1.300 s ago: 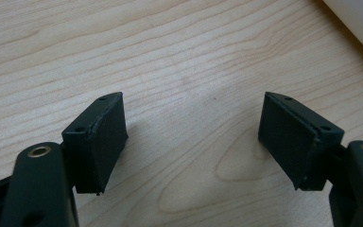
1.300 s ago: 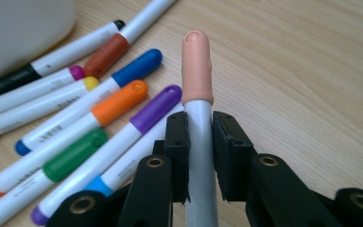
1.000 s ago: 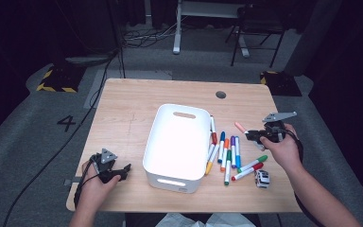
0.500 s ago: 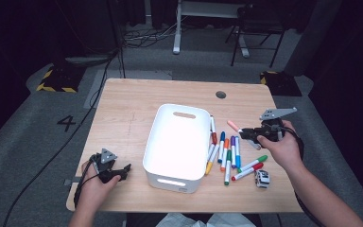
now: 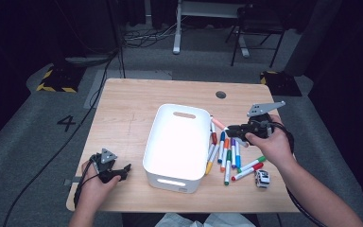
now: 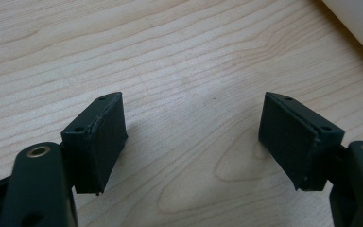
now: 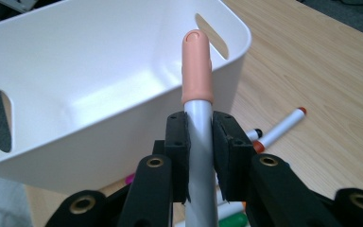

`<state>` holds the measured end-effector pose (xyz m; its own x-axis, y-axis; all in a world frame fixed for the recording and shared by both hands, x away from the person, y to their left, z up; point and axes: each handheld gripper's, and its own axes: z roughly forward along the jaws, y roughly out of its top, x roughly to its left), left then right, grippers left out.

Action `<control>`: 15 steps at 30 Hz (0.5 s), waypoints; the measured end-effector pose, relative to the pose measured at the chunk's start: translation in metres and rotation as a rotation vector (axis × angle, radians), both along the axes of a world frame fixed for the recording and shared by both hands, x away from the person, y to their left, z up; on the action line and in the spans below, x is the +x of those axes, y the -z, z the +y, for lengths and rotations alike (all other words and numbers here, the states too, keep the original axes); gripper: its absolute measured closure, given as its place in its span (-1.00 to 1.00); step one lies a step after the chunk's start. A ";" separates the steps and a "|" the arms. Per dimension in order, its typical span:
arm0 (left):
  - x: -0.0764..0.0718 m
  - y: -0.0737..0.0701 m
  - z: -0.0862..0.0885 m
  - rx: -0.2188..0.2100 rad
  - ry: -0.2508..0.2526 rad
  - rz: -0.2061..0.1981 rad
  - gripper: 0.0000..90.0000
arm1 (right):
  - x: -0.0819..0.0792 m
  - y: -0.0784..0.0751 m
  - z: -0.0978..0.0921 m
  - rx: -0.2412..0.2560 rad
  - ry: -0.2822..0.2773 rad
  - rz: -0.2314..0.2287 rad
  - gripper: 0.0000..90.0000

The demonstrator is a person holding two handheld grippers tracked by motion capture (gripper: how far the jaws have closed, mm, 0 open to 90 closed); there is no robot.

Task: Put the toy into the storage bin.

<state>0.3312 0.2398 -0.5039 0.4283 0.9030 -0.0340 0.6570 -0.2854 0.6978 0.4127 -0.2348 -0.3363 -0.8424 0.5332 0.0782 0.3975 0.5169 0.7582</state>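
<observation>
The white bin (image 5: pixel 177 142) sits mid-table, to the left of the right gripper (image 5: pixel 238 128), which clamps a pink-capped marker (image 7: pixel 197 85) whose long axis points at the bin's rim. The left gripper (image 6: pixel 194 137) gapes empty, farther off.

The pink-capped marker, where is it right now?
The pink-capped marker is clamped between the right gripper's fingers, its cap pointing at the white bin. In the high view it sits just right of the bin, above the other markers.

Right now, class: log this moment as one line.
right tool: shut on pink-capped marker | left tool: open, idle | white bin: empty
</observation>
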 end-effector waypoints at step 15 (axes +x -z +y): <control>0.002 0.000 0.000 -0.005 0.011 0.000 -0.47 | -0.005 -0.014 0.047 0.009 -0.060 -0.009 0.71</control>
<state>0.3336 0.2395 -0.5042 0.4386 0.8979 -0.0384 0.6535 -0.2893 0.6994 0.4077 -0.1880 -0.3228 -0.8735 0.4811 0.0750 0.3594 0.5330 0.7660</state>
